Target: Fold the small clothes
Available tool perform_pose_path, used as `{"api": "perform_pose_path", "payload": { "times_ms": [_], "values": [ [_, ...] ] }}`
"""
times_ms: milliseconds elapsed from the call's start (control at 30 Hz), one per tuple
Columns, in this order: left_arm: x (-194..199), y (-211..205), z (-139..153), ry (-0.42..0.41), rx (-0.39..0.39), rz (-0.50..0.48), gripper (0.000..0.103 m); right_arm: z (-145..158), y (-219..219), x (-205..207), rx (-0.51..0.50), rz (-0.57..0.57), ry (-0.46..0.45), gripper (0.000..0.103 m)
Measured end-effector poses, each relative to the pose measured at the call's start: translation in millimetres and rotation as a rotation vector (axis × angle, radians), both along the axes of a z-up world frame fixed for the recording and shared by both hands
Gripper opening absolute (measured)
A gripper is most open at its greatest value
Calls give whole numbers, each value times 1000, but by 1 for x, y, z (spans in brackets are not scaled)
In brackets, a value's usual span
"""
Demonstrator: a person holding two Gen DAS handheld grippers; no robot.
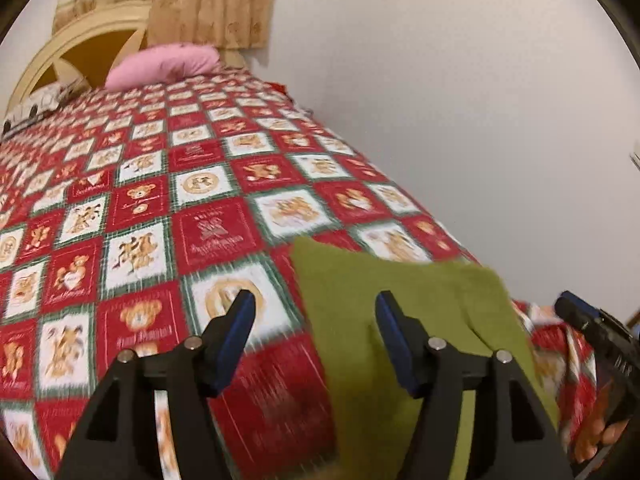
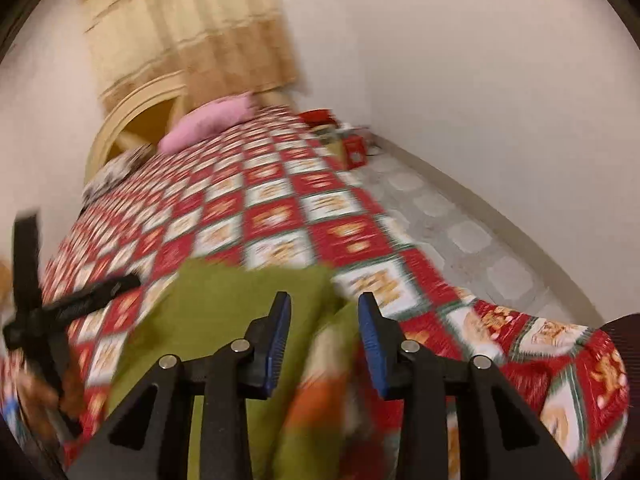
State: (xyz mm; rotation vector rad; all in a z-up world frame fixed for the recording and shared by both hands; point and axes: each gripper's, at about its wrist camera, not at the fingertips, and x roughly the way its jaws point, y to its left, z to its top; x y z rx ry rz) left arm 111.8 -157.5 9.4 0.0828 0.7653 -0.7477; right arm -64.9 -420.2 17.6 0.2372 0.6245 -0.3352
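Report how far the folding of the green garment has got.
Done: the green garment lies on the bedspread with one layer lapped over. In hand: nothing; the left gripper and right gripper stand open above it. Left: whether further folds remain is unclear through blur.

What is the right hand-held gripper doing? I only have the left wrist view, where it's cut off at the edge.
Observer: The right hand-held gripper has its jaws apart over the green cloth, pinching nothing.
Operator: What lies past the bed on that side?
Observer: Floor with grey tiles, running along the wall.
Operator: Anything on it?
Observer: A red box at the far end, blurred.
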Motion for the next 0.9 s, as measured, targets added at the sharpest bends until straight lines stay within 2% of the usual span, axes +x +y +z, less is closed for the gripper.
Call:
{"api": "perform_pose_path", "payload": {
  "times_ms": [133, 200, 233, 267, 333, 433, 500, 567, 600, 633, 700, 733, 900],
  "values": [
    [-58, -7, -14, -73, 98, -13, 67, -18, 44, -5, -10, 52, 88, 18],
    [-76, -8, -24, -79, 136, -27, 67, -32, 58, -15, -26, 43, 108, 18],
    [-85, -7, -29, -106, 153, -19, 69, -40, 65, -21, -44, 41, 119, 18],
    [-94, -7, -34, -167, 169, -1, 72, -48, 69, -23, -51, 42, 133, 18],
    [-99, -5, -33, -202, 194, 24, 78, -60, 75, -26, -64, 26, 142, 18],
    [-100, 2, -26, -158, 195, 20, 78, -56, 86, -28, -105, -18, 152, 18],
    [-108, 13, -19, -148, 196, -4, 81, -42, 93, -42, -89, -33, 94, 18],
    [-119, 23, -18, -166, 190, -1, 90, -29, 103, -62, -68, -29, 38, 18],
    [-123, 25, -19, -170, 189, 1, 96, -25, 109, -70, -69, -41, 30, 21],
    [-128, 30, -20, -170, 186, 1, 98, -24, 113, -77, -71, -52, 29, 29],
    [-137, 36, -24, -163, 192, -11, 98, -23, 121, -92, -72, -67, 29, 40],
    [-140, 38, -26, -159, 199, -18, 98, -24, 126, -101, -77, -75, 31, 43],
    [-162, 52, -40, -125, 233, -37, 98, -36, 148, -133, -127, -118, 94, 43]
  ]
}}
